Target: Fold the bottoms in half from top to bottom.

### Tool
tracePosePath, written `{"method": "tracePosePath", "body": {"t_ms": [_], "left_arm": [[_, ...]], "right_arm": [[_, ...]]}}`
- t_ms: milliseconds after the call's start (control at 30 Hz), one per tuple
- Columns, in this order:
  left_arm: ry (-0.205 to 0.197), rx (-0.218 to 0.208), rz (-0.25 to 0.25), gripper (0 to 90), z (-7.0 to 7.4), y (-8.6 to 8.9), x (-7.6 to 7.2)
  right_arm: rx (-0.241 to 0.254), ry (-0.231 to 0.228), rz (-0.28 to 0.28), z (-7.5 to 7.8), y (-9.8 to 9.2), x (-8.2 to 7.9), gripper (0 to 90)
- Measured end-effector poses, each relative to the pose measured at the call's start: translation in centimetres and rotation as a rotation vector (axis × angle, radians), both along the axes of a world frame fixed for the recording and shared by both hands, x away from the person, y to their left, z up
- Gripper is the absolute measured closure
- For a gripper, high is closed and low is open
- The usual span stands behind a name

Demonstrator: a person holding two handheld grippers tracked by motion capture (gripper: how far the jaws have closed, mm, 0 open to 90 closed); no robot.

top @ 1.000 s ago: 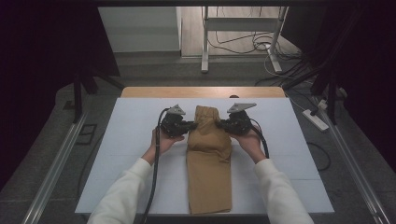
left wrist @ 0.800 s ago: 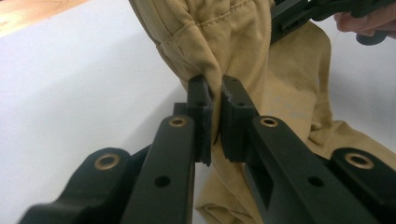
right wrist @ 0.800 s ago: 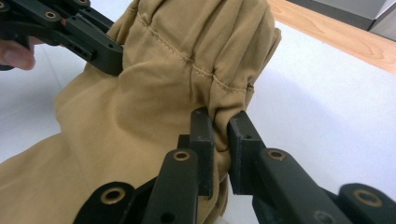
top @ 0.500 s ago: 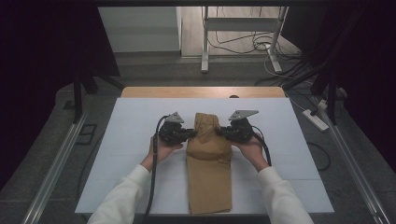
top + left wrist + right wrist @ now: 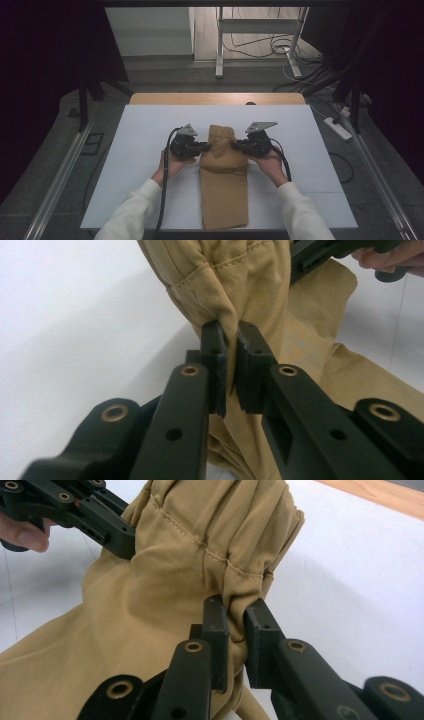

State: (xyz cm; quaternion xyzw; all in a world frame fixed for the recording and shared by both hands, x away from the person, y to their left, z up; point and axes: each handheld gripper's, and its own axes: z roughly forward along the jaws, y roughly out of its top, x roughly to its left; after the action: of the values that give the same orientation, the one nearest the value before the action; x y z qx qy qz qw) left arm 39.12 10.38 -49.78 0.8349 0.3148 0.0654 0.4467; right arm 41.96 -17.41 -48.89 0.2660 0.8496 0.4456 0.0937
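Both tongs, left (image 5: 206, 146) and right (image 5: 235, 145), clamping the trousers (image 5: 224, 185), have drawn nearer the person.

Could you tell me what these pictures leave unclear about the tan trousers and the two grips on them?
- Tan trousers: near end runs to the white table's front edge in the high view; what lies past it is cut off.
- Left gripper: its own jaws hide how many fabric layers it pinches.
- Right gripper: same, in its own view.
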Motion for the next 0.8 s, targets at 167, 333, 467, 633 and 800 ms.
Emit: {"method": "tracePosePath", "body": {"t_ms": [167, 333, 467, 633, 800], "left_arm": [[0.005, 0.003, 0.001, 83.2, -0.1, 0.0, 0.0], [0.009, 0.008, 0.001, 83.2, -0.2, 0.0, -0.1], [0.016, 0.008, -0.001, 83.2, -0.3, 0.0, -0.4], [0.013, 0.017, -0.012, 83.2, -0.5, -0.1, -1.1], [0.015, 0.015, -0.020, 83.2, -0.5, -0.2, -1.7]], "right_arm": [[-0.004, 0.007, 0.003, -0.1, 0.0, 0.2, 80.9], [-0.012, 0.012, 0.003, -0.2, 0.1, 0.1, 80.9], [-0.022, 0.013, 0.001, -0.3, 0.1, -0.2, 80.8], [-0.032, 0.018, 0.011, -0.4, 0.1, -0.8, 80.5], [-0.031, 0.020, 0.018, -0.5, -0.1, -1.4, 80.5]]}}
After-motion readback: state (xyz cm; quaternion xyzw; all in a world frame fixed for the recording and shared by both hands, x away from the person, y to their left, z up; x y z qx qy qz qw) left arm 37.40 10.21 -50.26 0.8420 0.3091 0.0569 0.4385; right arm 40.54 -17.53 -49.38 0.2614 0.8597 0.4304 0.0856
